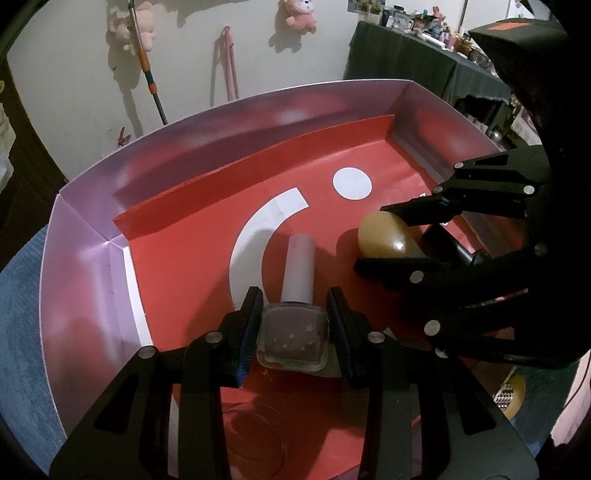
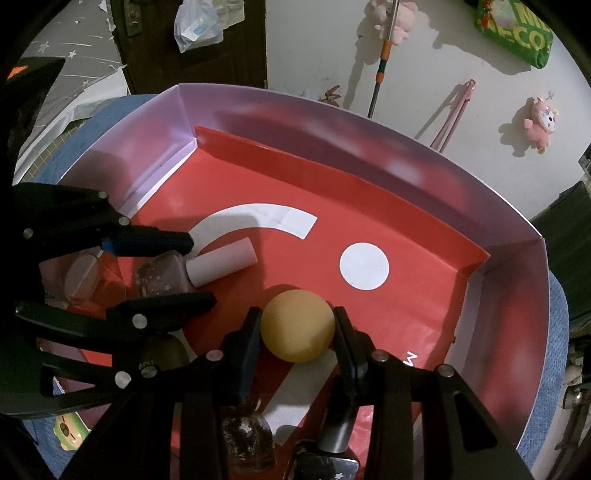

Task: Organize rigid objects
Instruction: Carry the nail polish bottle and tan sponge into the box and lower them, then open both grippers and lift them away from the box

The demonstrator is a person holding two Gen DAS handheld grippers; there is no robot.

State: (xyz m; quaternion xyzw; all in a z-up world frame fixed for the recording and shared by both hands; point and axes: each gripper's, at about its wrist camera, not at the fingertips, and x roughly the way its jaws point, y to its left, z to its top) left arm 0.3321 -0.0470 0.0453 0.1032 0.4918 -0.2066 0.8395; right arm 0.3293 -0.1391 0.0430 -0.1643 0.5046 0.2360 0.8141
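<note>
Two grippers work inside one red-floored box with pale lilac walls (image 1: 88,236), each closed on an object. At the bottom centre of the left wrist view, the left gripper (image 1: 293,325) is clamped on the square glass base of a mauve nail polish bottle (image 1: 293,336), fingers pressed to both sides, with the white cap pointing up the frame over a white arc printed on the floor. Below it, at the lower edge, a clear round glass dish (image 1: 255,443) shows faintly between the gripper's arms.

At the bottom centre of the right wrist view, the right gripper (image 2: 297,328) grasps a tan egg-shaped object (image 2: 297,325), its fingers touching both flanks. Nearer the lens, partly hidden by the arms, sit a clear glass jar (image 2: 247,443) and a dark bottle with a metallic neck (image 2: 332,435).

Further in, a white circle (image 1: 351,183) marks the floor right of centre. Beyond the far wall, pink plush toys (image 1: 301,14) and a mop handle (image 1: 147,70) hang against a white wall in the upper frame.
</note>
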